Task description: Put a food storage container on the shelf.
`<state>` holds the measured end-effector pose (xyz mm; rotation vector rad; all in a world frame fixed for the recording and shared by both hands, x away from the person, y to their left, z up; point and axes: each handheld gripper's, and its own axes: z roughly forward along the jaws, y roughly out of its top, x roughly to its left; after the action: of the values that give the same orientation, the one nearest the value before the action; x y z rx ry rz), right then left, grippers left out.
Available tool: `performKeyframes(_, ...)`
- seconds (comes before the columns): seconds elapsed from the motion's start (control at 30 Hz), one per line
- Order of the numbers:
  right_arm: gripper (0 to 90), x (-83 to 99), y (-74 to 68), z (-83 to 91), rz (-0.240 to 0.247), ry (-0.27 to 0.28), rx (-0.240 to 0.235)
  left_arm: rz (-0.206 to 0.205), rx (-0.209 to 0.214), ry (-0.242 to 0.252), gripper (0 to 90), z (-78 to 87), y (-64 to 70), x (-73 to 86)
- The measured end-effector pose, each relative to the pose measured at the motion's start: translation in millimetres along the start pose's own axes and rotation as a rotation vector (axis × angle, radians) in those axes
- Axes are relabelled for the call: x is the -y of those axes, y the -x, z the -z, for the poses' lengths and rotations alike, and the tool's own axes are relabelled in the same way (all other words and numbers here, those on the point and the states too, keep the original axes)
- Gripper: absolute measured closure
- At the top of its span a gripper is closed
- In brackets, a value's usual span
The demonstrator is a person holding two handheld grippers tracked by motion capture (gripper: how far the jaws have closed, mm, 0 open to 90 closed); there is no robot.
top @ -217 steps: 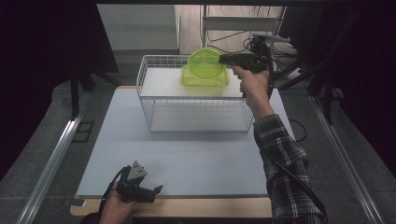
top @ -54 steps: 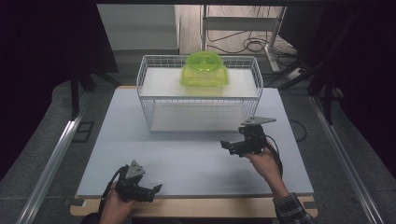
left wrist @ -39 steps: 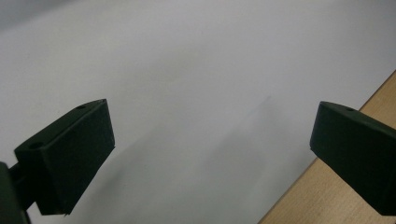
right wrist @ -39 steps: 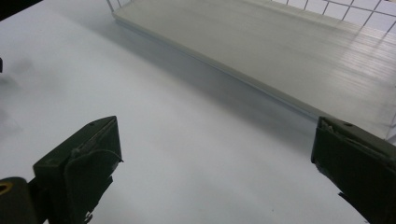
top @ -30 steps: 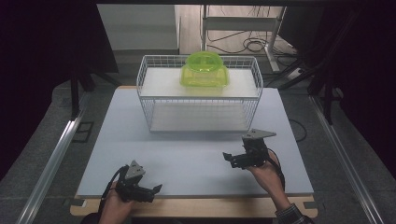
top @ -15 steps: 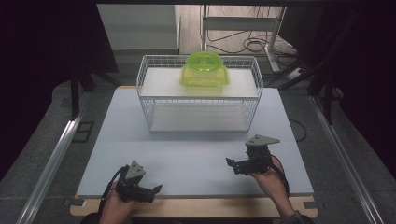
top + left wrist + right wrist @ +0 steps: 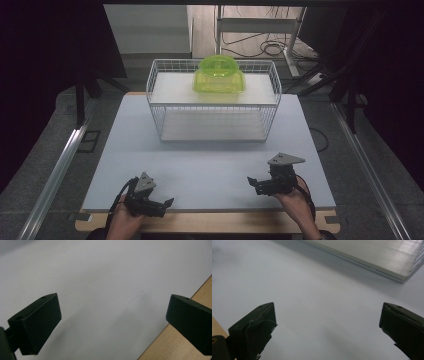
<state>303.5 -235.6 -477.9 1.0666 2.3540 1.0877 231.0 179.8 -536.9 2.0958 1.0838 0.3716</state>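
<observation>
The left claw (image 7: 167, 202) rests low on the pale surface (image 7: 210, 160) near its front edge, jaws spread wide with nothing between them. The right claw (image 7: 252, 182) sits well apart to its right, jaws equally wide and empty. Far ahead of both stands a white wire basket (image 7: 159, 112), and a green container (image 7: 220, 75) sits on its upper shelf.
</observation>
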Motion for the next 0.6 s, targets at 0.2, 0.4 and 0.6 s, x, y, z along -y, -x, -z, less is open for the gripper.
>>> performKeyframes(0.2,0.9,11.1,-0.6,2.3,0.0,-0.017,0.007,0.001,0.002,0.002,0.0,0.0,-0.2,0.1)
performKeyframes(0.4,0.6,20.2,-3.1,2.9,-0.001,-0.036,0.009,-0.003,0.005,0.0,0.0,-0.4,0.0,0.1)
performKeyframes(0.6,0.6,29.3,-5.9,0.9,0.013,-0.074,0.017,-0.007,0.007,-0.003,0.0,-1.0,0.4,0.1)
